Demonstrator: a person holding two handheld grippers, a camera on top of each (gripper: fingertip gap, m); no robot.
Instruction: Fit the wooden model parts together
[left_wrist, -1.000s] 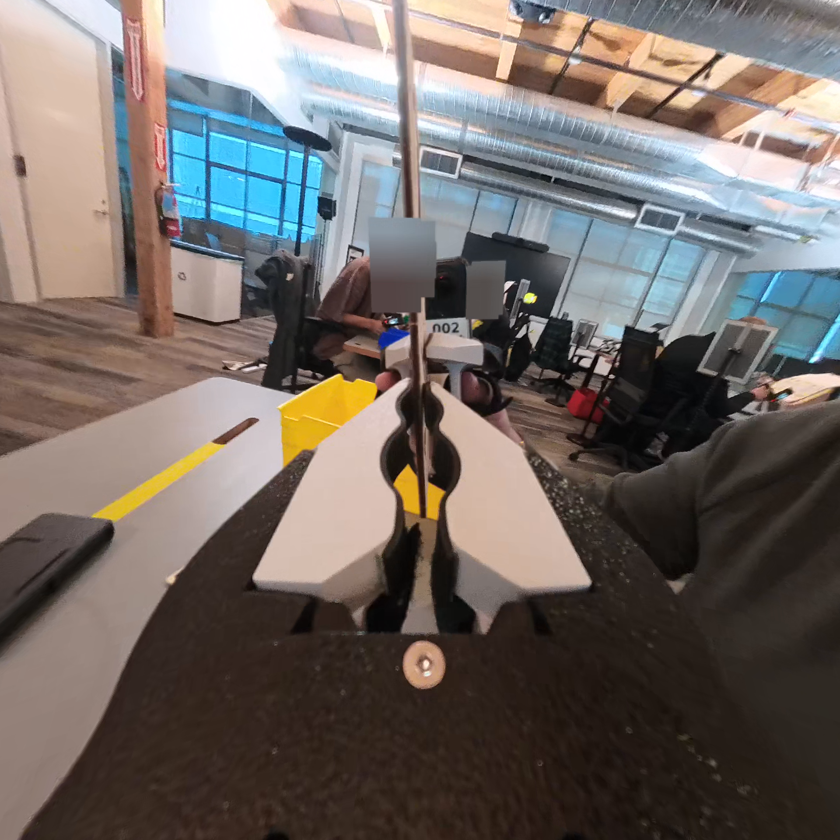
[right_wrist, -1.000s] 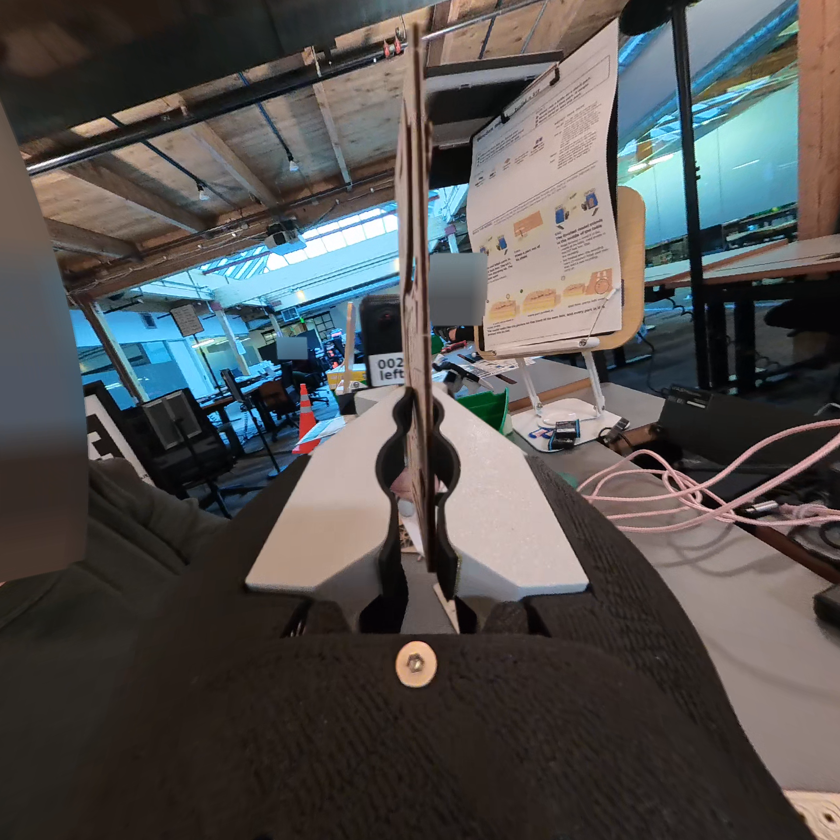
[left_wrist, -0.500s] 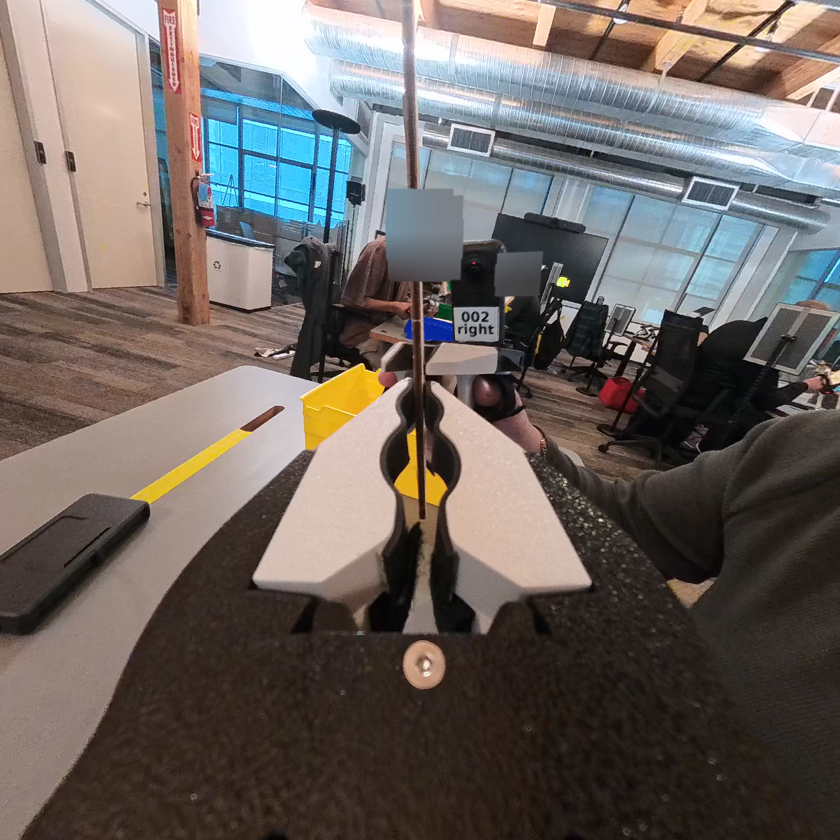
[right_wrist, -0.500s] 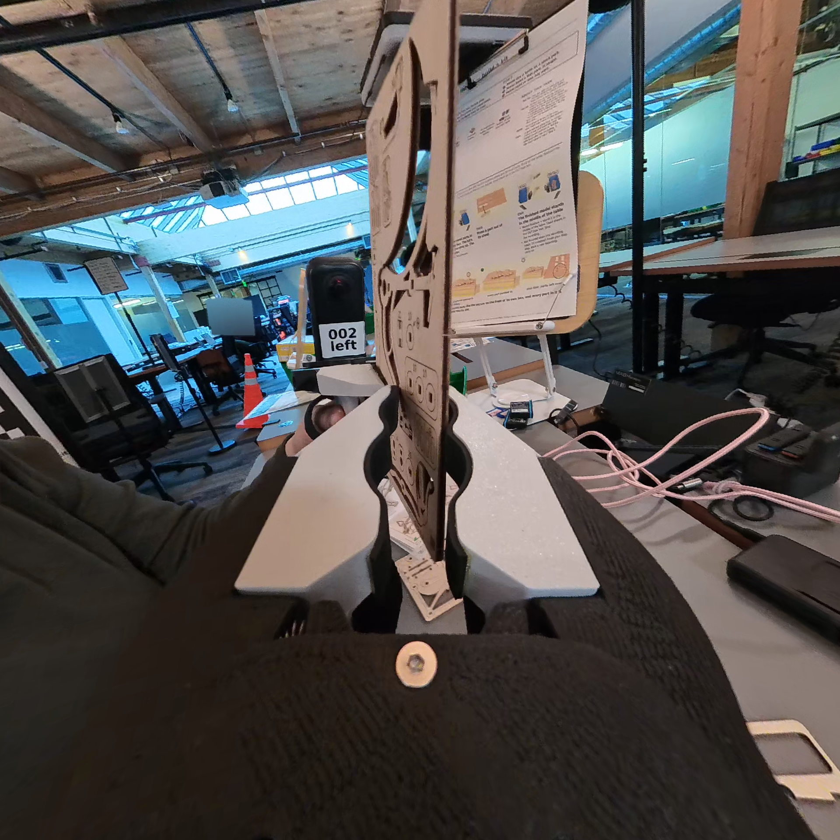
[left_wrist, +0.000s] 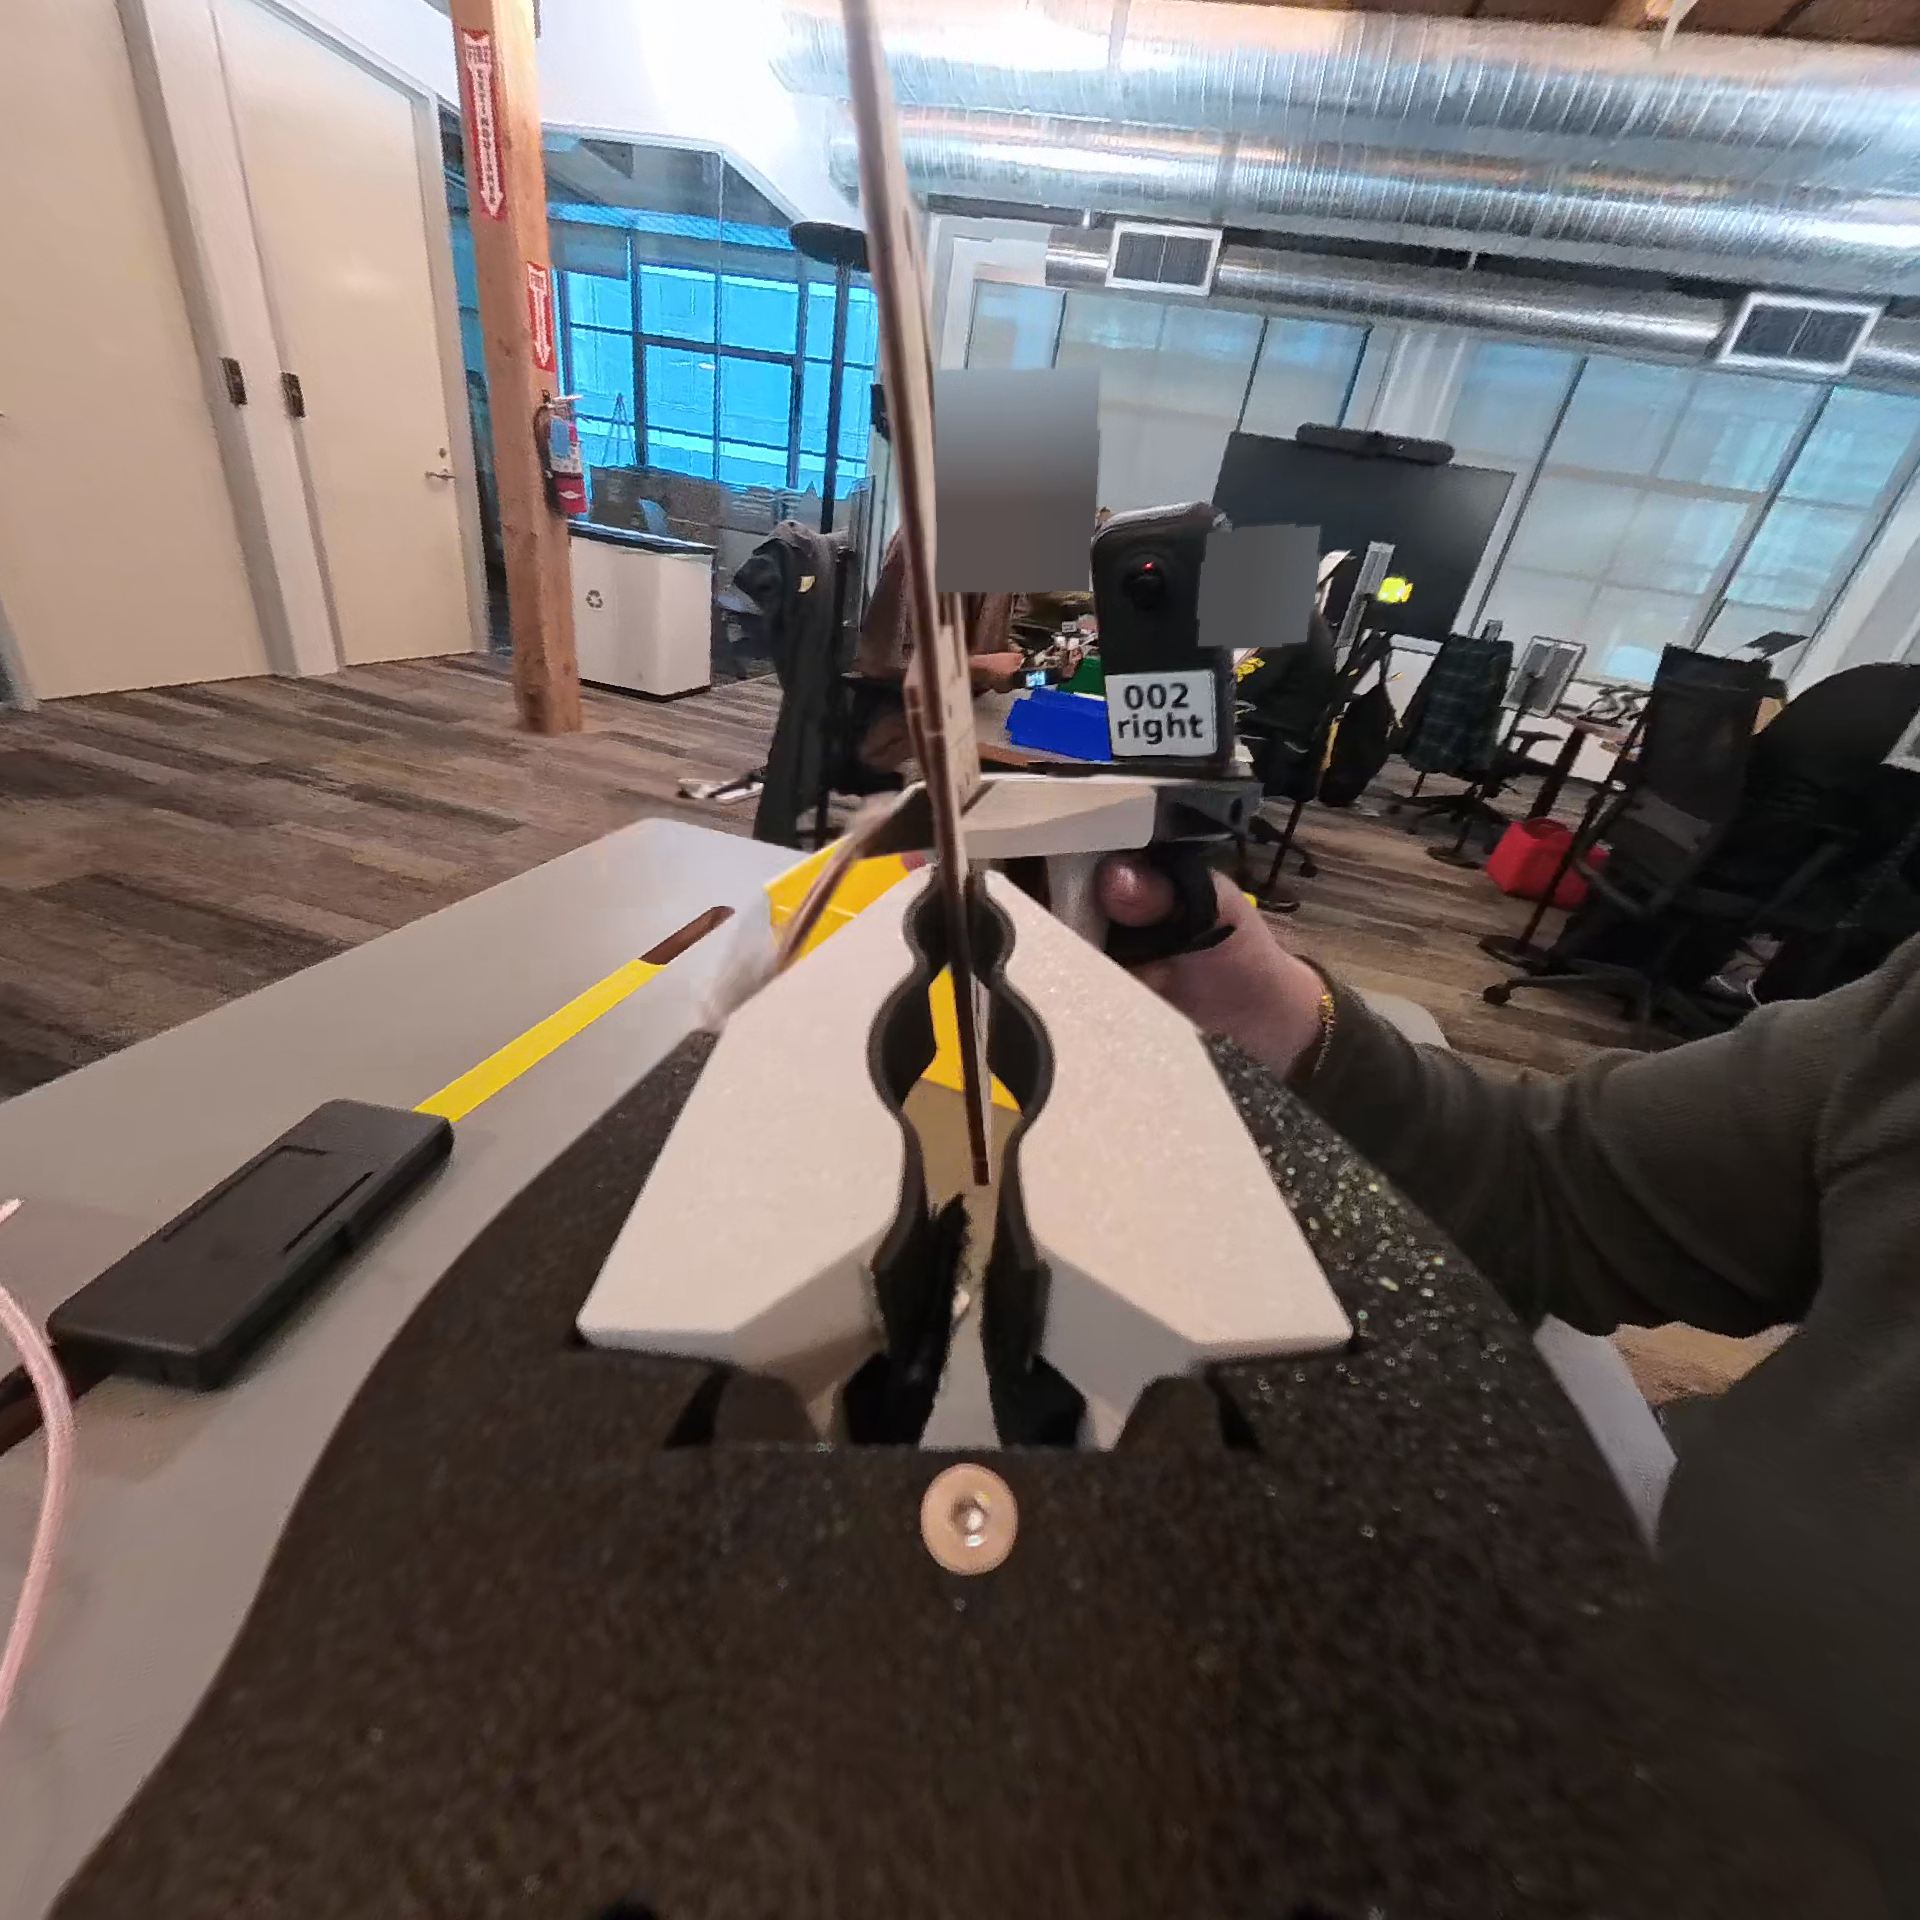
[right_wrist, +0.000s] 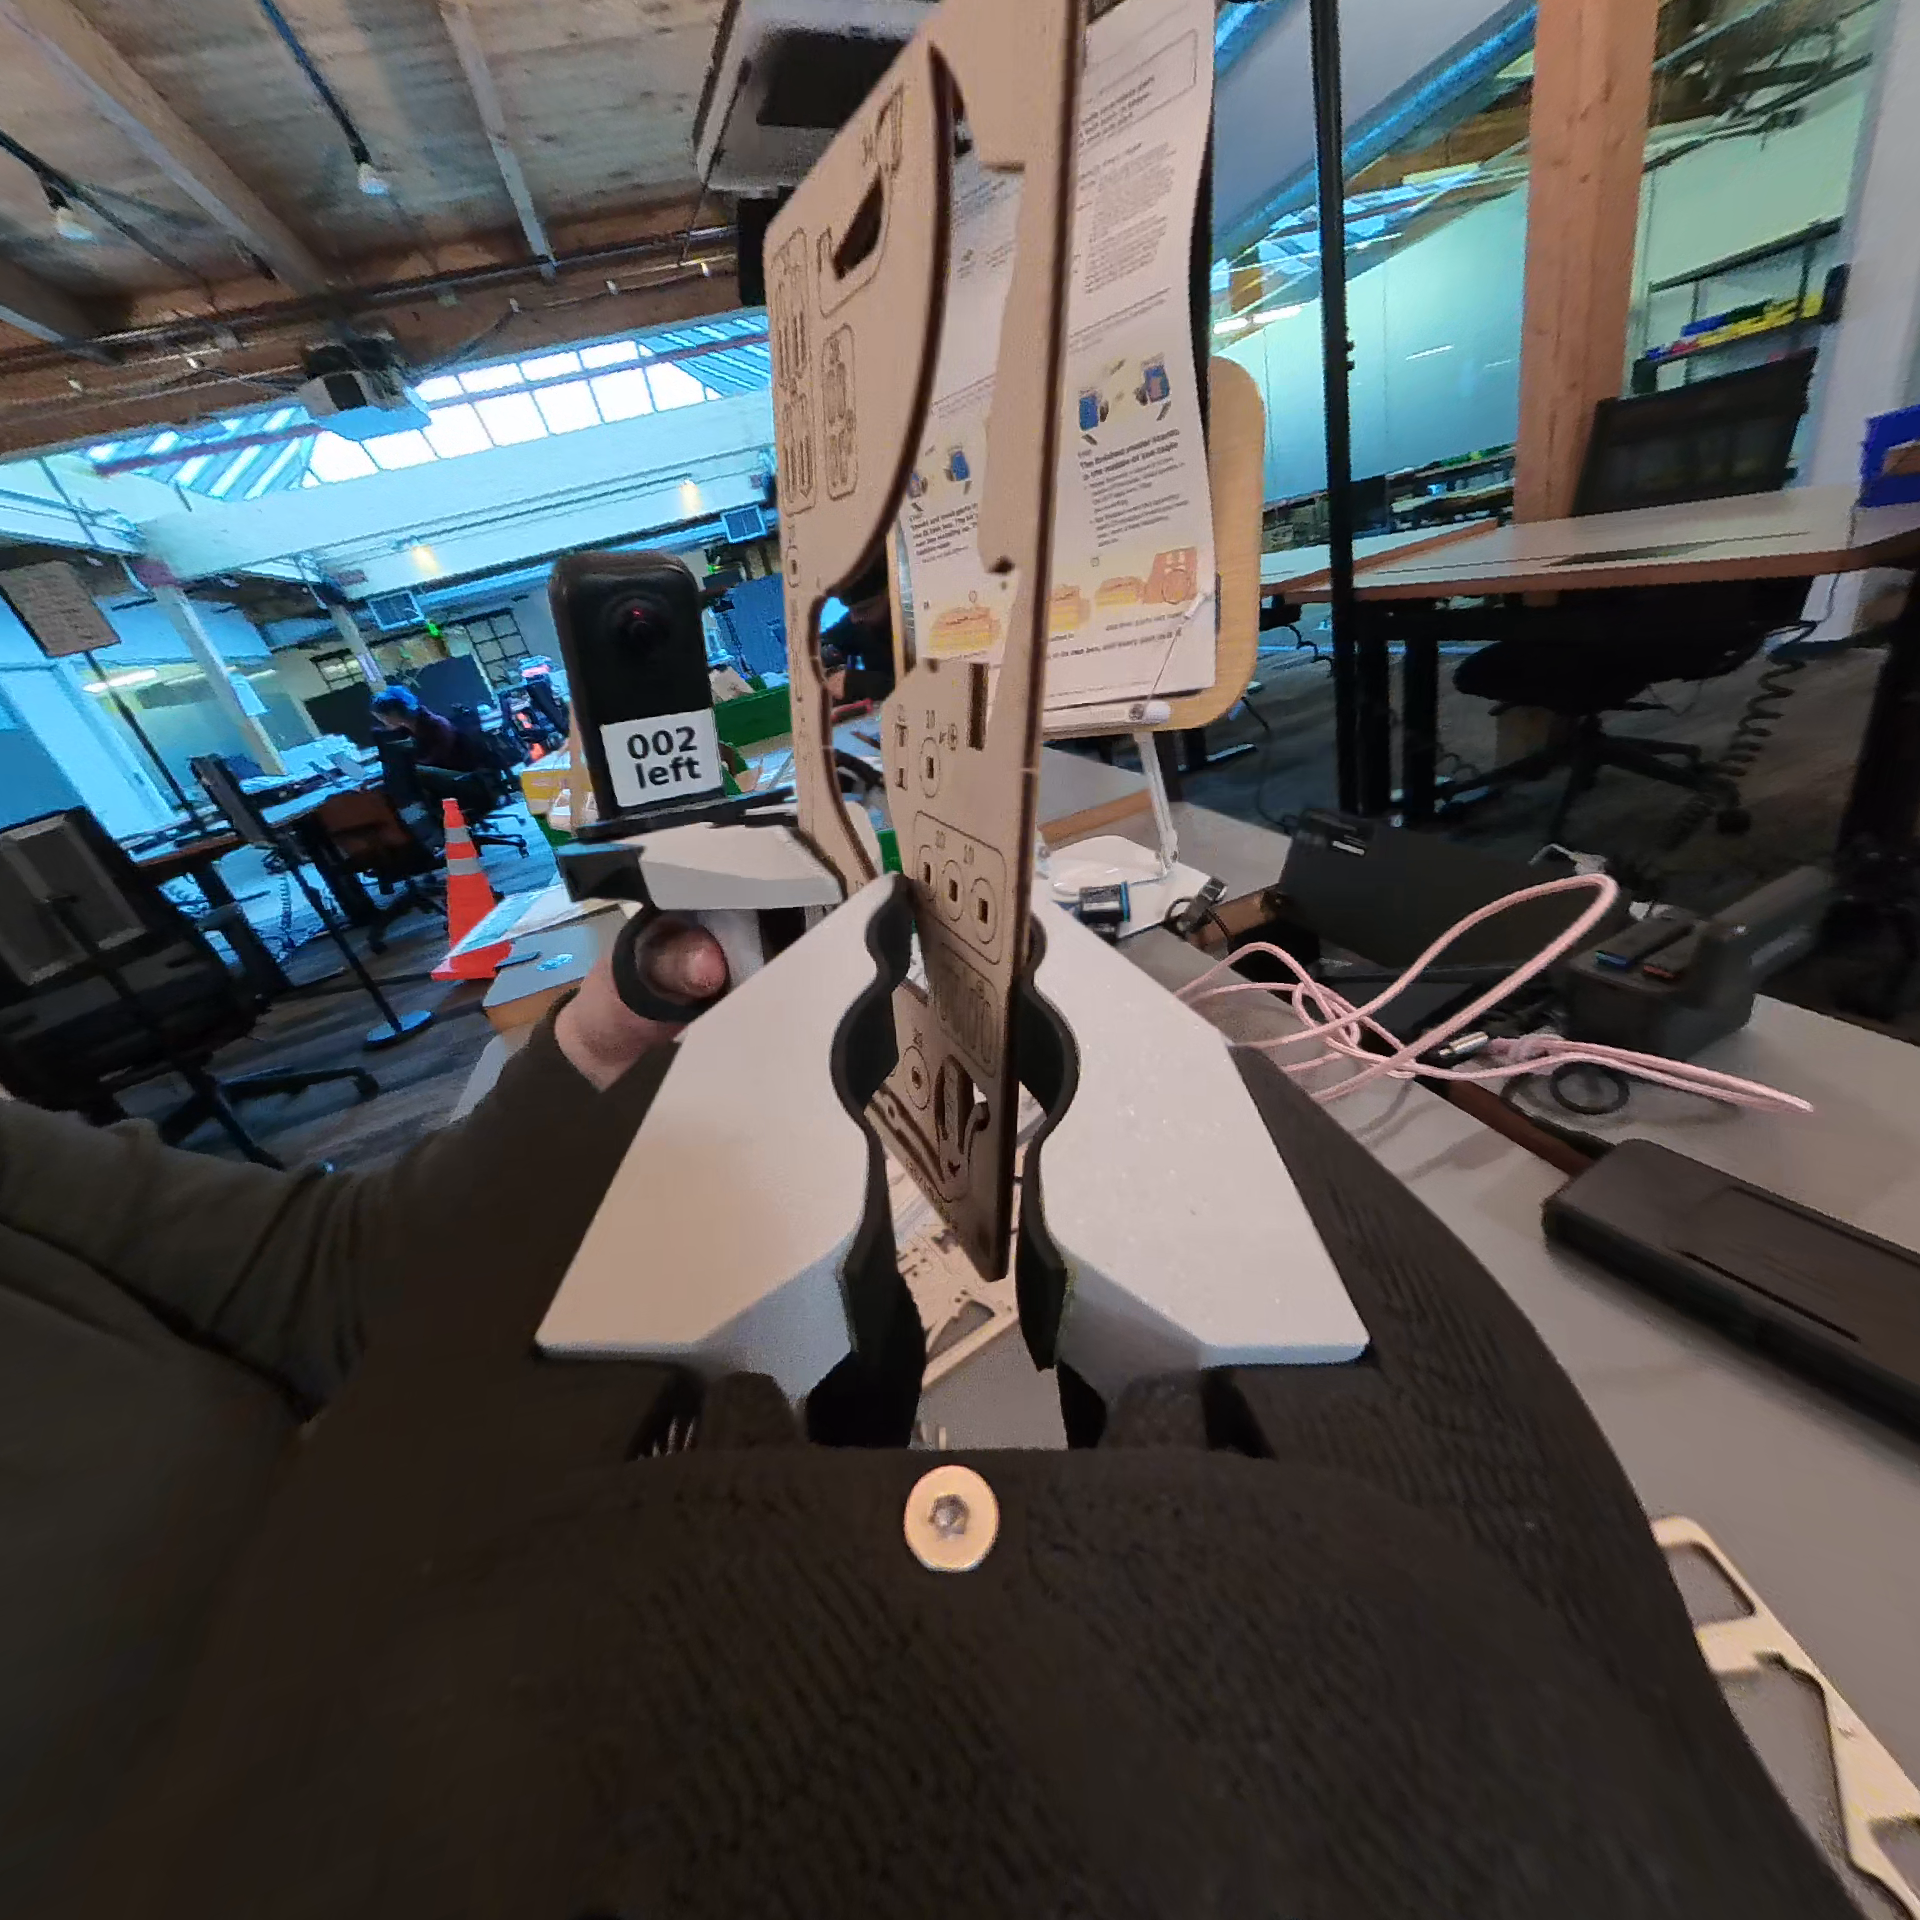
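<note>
The left tongs are closed on the lower edge of a thin wooden sheet, seen edge-on in the left wrist view and rising upright, slightly tilted, out of the top of the picture. The right tongs grip the same wooden sheet from the opposite side; in the right wrist view its flat face shows, laser-cut with part outlines and with several pieces already punched out, leaving long curved openings. Both pairs of tongs are nearly closed, with only the thickness of the sheet between their fingers, and the sheet is held in the air above the grey worktop.

Each gripper shows in the other's view, just beyond the sheet, held by a hand in a dark green sleeve.

On the worktop, a yellow bin sits behind the tongs near the far edge, beside a yellow tape stripe. A black flat case lies near the left edge in the left wrist view. In the right wrist view a pink cable loops across the worktop, and a pale cut-out frame lies at the near right. A clipboard with an instruction sheet stands upright on a stand behind the wooden sheet.
</note>
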